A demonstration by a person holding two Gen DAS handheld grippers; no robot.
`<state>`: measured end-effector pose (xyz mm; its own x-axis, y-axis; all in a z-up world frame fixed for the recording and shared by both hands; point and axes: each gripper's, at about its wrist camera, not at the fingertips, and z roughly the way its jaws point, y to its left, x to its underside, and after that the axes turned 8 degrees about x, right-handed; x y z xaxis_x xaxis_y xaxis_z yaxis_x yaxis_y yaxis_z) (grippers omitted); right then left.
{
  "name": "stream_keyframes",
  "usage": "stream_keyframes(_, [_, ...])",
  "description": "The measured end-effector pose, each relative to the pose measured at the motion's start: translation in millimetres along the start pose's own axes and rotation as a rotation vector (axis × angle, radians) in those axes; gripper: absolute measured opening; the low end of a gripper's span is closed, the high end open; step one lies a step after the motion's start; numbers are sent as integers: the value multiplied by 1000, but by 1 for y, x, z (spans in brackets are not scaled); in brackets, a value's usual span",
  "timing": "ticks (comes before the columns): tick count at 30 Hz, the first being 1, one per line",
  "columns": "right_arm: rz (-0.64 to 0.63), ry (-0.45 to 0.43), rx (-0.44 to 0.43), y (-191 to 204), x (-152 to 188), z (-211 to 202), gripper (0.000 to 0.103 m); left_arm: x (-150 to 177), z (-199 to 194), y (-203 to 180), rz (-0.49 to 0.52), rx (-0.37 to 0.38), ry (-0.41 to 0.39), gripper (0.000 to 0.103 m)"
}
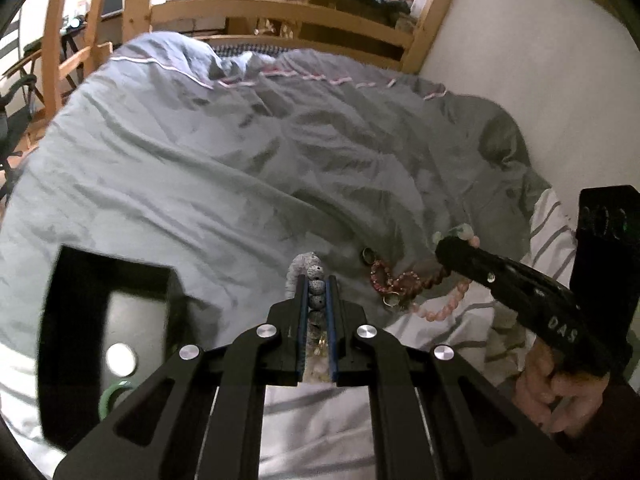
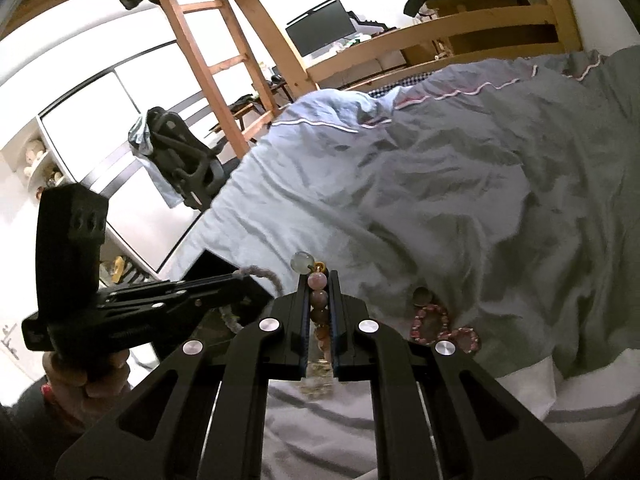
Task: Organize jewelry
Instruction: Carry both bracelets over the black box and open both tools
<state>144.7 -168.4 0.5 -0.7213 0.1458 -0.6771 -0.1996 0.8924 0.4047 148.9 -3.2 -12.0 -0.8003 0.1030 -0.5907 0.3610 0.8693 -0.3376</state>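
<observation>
Left wrist view, left tool clenching grey bead bracelet, right tool clenching pink bead bracelet

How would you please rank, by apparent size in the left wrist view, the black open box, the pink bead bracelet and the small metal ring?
1. Black open box, though nearest the camera.
2. Pink bead bracelet.
3. Small metal ring.

bed: rumpled grey duvet | on it: bracelets, rings, perhaps; black box
</observation>
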Motion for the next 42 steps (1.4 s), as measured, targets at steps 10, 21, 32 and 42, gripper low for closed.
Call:
stream_keyframes(10, [-37, -12, -17, 48, -18, -29, 9, 15, -72, 20, -38, -5, -99, 8])
stream_keyframes(21, [-122, -14, -33, 119, -33, -30, 9, 19, -121, 65, -117, -44, -172, 8])
stream_keyframes(32, [-200, 47, -68, 187, -19, 13, 9, 29, -123, 137, -288, -30, -94, 8])
stream_keyframes(42, [-232, 153, -56, 212, 13, 65, 9, 38, -105, 160, -364, -27, 4, 8])
